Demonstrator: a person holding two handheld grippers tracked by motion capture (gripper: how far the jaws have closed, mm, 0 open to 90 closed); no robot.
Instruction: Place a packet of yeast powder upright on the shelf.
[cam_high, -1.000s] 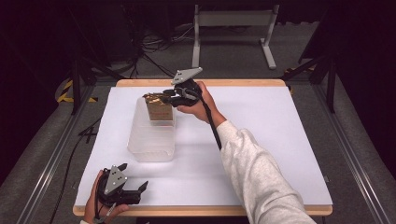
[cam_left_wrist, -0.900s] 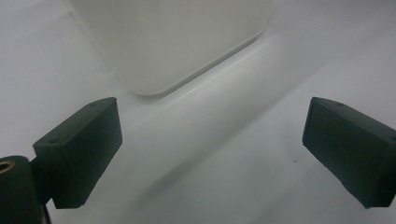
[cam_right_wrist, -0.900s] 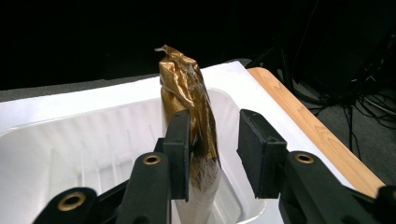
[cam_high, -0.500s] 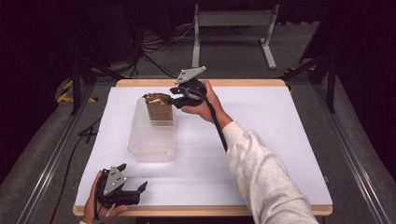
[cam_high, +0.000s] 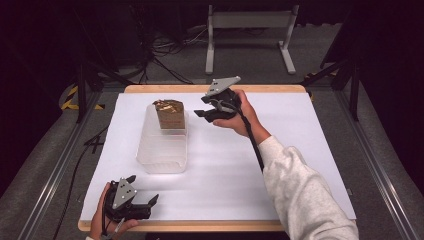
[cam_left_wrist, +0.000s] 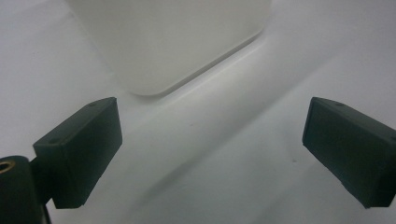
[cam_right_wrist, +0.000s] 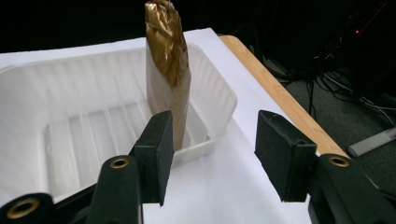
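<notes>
A clear plastic tub (cam_high: 162, 150) lies on the white table, left of centre. A gold-topped paper bag (cam_high: 169, 114) stands upright in its far end, free of any grip. My right gripper (cam_high: 204, 115) hovers just right of the bag, pointing at it; its jaws have just been opening and nothing is between them. In the right gripper view the bag (cam_right_wrist: 168, 70) rises inside the tub (cam_right_wrist: 70, 98), beyond the open gripper (cam_right_wrist: 212, 140). My left gripper (cam_high: 143, 189) rests open at the table's near left edge. In its own view the open left gripper (cam_left_wrist: 210, 140) faces a tub corner (cam_left_wrist: 173, 42).
The white tabletop (cam_high: 300, 150) has a wooden rim (cam_high: 270, 88) at the far edge. A grey metal stand (cam_high: 250, 30) and cables lie on the floor behind the table. Metal rails (cam_high: 55, 170) run along both sides.
My right gripper let go of the bag, opened and drew back to the right, a little higher. The bag stays upright in the tub. The left gripper has not moved.
</notes>
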